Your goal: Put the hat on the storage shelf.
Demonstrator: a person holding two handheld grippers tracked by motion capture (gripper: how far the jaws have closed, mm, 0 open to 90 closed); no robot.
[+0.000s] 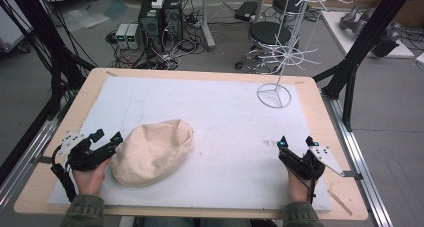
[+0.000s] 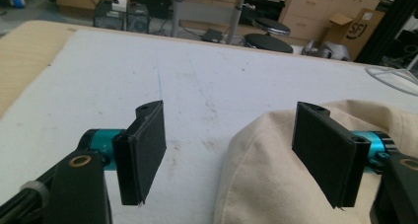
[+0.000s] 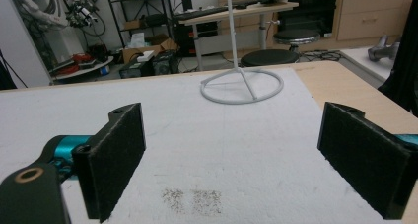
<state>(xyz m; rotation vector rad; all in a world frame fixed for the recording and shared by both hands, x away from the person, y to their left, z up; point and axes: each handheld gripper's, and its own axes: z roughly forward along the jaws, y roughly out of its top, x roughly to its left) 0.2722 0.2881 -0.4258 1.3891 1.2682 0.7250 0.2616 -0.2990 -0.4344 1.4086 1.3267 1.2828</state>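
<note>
A cream fabric cap (image 1: 152, 152) lies crumpled on the white mat (image 1: 225, 117), at the front left. My left gripper (image 1: 108, 135) is open right at the cap's left edge. In the left gripper view the cap (image 2: 276, 179) bulges up between the jaws on the right side; the right pad (image 2: 328, 150) stands over the cloth and the left pad (image 2: 143, 150) over bare mat, and nothing is gripped. My right gripper (image 1: 295, 141) rests open at the front right, far from the cap, with only mat (image 3: 231, 150) between its jaws (image 3: 231, 125).
A white wire display rack (image 1: 290, 42) stands on a ring base (image 1: 274, 95) at the mat's back right, seen ahead as a ring base (image 3: 241, 86) in the right gripper view. Dark specks (image 3: 192, 200) mark the mat. Computers, cables and stools sit beyond the table.
</note>
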